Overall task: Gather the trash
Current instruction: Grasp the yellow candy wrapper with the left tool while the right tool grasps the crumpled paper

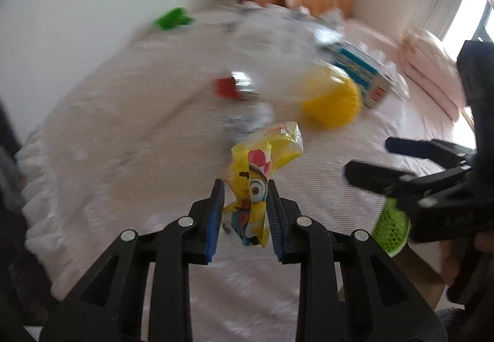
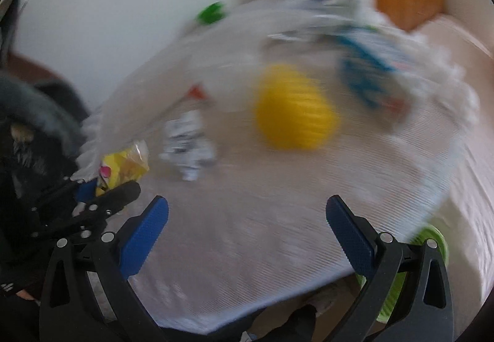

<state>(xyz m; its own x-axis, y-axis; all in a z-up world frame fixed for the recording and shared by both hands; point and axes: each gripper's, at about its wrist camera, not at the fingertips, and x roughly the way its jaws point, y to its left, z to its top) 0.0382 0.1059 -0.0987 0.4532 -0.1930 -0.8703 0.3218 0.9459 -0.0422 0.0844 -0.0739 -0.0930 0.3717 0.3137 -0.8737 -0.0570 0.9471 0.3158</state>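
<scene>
1. Left gripper (image 1: 246, 187): black frame with blue-padded fingers (image 1: 216, 218), clamped on a crumpled yellow plastic wrapper printed with a cartoon character (image 1: 257, 184); the wrapper sticks up between the pads, lifted above the bed.
2. Right gripper (image 2: 247, 212): same build, fingers (image 2: 145, 237) spread wide apart with nothing between them, hovering over the near part of the bed.
3. Bed with a white ribbed cover (image 1: 123, 132): carries the remaining items (both views are motion-blurred).
4. Yellow ribbed round cup-like object (image 2: 293, 107): near the middle of the bed; its exact form cannot be told.
5. Blue-and-white cardboard box (image 1: 361, 73): just beyond the yellow object.
6. Crumpled black-and-white paper scrap (image 2: 188, 150): left of the yellow object, apart from it.
7. Small red piece (image 1: 227, 87) and small green object (image 1: 171, 18): farther back, toward the wall.
8. Green mesh basket (image 1: 390, 227): at the bed's near right edge, partly hidden by the right gripper.
</scene>
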